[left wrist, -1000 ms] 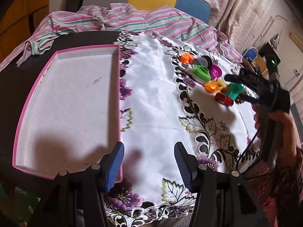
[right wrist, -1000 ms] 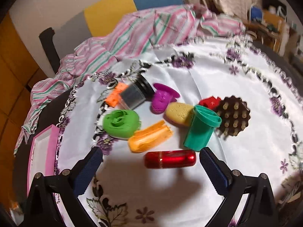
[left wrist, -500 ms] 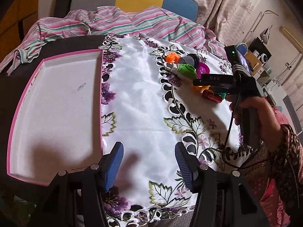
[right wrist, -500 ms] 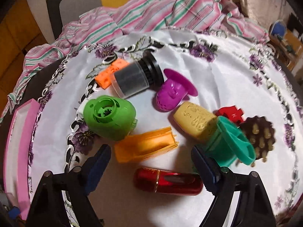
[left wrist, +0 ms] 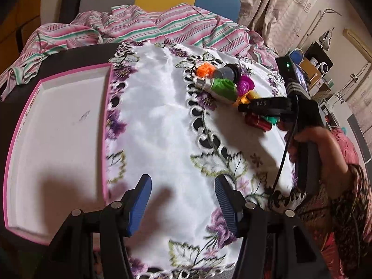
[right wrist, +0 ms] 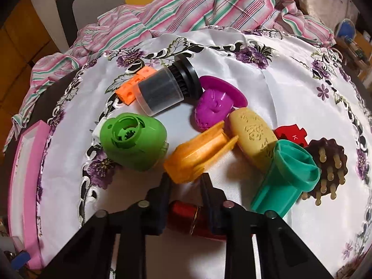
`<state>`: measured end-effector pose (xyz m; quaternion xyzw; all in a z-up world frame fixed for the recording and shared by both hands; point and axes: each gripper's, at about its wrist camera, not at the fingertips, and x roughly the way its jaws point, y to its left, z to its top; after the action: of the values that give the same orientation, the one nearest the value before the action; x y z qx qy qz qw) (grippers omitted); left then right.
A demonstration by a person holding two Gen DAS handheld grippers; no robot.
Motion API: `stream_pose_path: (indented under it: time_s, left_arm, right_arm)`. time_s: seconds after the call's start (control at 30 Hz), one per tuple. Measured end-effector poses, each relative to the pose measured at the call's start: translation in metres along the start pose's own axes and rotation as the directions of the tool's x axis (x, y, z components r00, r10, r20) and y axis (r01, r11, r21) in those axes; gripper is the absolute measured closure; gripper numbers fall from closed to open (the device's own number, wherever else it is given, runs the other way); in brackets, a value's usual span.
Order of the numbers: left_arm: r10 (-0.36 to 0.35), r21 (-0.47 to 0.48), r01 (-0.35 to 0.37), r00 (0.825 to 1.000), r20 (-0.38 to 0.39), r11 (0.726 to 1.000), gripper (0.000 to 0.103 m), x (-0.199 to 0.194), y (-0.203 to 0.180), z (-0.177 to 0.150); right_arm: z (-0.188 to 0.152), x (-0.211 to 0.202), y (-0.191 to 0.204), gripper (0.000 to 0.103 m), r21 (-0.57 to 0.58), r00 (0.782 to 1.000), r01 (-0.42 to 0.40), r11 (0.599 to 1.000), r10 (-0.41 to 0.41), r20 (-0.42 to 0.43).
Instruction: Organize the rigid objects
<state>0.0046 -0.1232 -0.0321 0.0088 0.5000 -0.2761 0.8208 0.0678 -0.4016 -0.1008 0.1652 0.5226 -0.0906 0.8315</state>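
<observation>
Closing on the red metallic cylinder (right wrist: 186, 218), our right gripper (right wrist: 184, 181) has its jaws drawing together with the cylinder lying crosswise between the fingers; whether the pads already press on it we cannot tell. Crowding it at 12 o'clock is the orange ribbed piece (right wrist: 197, 155), right by the fingertips. At 10 o'clock sits the green round housing (right wrist: 134, 141), at 2 o'clock the teal cup (right wrist: 283, 181), leaning against the yellow embossed block (right wrist: 253, 137) and the brown spiked disc (right wrist: 327, 167). Farther back lie the purple mushroom-shaped piece (right wrist: 214, 107), the grey jar with a black lid (right wrist: 162, 88) and an orange cube (right wrist: 132, 88). Our left gripper (left wrist: 182, 200) hangs spread wide, holding nothing, over the embroidered tablecloth (left wrist: 162, 127), with the pink-rimmed tray (left wrist: 105, 125) at its 10 o'clock.
</observation>
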Motion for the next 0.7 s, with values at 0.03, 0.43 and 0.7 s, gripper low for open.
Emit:
stream_pose_path:
  time_s: [0.03, 0.43, 0.7]
  left_arm:
    - [0.001, 0.0, -0.001, 1.0, 0.003, 1.0, 0.046, 0.002, -0.002, 0.005]
    - [-0.014, -0.004, 0.014, 1.0, -0.013, 1.0, 0.045, 0.037, -0.023, 0.048]
    - [-0.003, -0.025, 0.002, 1.0, -0.024, 1.0, 0.045, 0.06, -0.028, 0.068]
  right_arm:
    - [0.0, -0.001, -0.002, 0.079, 0.014, 1.0, -0.012, 1.0, 0.012, -0.001]
    - [0.005, -0.009, 0.005, 0.042, -0.025, 0.996, 0.064, 0.998, -0.062, 0.063]
    - [0.005, 0.001, -0.003, 0.072, 0.022, 1.0, -0.003, 1.0, 0.003, 0.018]
